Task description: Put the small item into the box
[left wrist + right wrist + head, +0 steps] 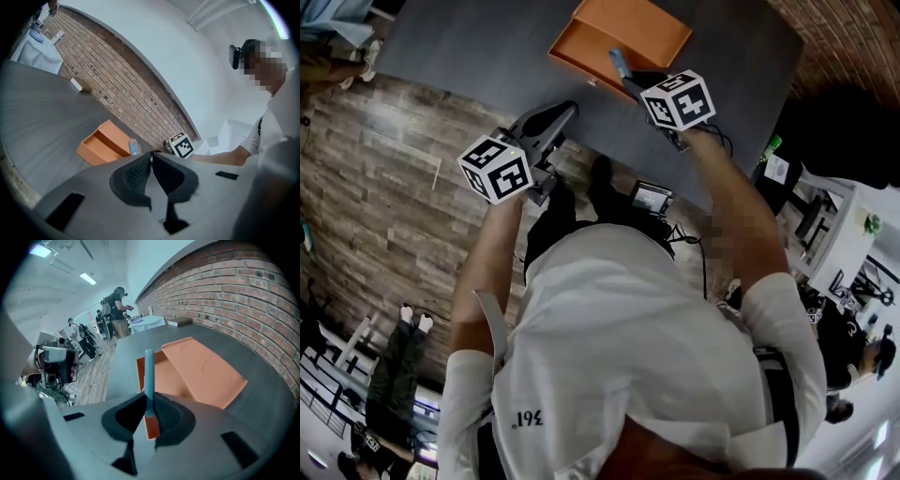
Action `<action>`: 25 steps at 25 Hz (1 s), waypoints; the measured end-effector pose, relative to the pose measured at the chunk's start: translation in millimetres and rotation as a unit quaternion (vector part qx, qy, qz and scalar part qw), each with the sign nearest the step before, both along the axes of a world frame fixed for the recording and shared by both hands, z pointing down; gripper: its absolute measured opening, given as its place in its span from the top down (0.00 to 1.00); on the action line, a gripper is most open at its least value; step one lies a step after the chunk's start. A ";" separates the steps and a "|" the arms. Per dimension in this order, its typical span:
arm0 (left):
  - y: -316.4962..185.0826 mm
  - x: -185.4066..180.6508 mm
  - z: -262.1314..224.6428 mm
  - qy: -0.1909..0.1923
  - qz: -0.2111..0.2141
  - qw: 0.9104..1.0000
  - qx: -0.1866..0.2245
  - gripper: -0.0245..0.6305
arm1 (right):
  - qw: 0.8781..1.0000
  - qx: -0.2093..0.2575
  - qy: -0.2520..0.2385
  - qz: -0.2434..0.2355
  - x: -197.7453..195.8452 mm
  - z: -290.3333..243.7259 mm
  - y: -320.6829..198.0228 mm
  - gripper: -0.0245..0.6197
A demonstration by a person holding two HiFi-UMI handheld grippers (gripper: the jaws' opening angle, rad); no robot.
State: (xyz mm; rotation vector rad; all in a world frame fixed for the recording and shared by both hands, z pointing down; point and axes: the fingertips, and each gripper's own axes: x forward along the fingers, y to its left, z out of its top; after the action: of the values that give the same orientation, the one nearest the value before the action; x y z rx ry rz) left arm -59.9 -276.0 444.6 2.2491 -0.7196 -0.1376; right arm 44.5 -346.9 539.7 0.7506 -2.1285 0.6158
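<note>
Approx. halfway, I'd judge: right claw (pixel 147 398) is clamped on the slim blue stick-shaped item (pixel 149 373), poised over the open orange cardboard box (pixel 171 380) on the dark grey counter (pixel 478 47), not yet dropped in; left claw (pixel 151 157) is closed w/ nothing in it.

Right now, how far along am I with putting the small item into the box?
Done: the orange box sits open, its lid lying alongside, and the blue item is picked up. In hand: the right gripper is clamped on it, held over the box. Left: lowering it in and letting go; it isn't inside yet. The left gripper is shut and empty.
</note>
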 end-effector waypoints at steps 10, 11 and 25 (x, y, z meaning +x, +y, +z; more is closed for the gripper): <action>-7.5 6.1 31.8 -0.018 -0.007 0.999 -0.035 0.87 | 0.997 -0.036 0.065 -0.023 -15.4 45.4 -30.5 0.85; -7.7 6.2 32.4 -0.018 -0.008 0.999 -0.037 0.87 | 0.996 -0.041 0.073 -0.028 -17.4 50.9 -32.2 0.85; -7.1 -0.5 37.6 -0.020 -0.019 0.998 -0.048 0.86 | 0.986 -0.101 0.124 -0.054 -34.8 81.4 -42.5 0.85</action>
State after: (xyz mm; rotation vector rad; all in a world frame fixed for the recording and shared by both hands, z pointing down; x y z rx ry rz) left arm -60.5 -283.1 482.2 2.1531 -0.7741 -0.0756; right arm 9.6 -389.4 621.1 0.5654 -1.8346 0.6338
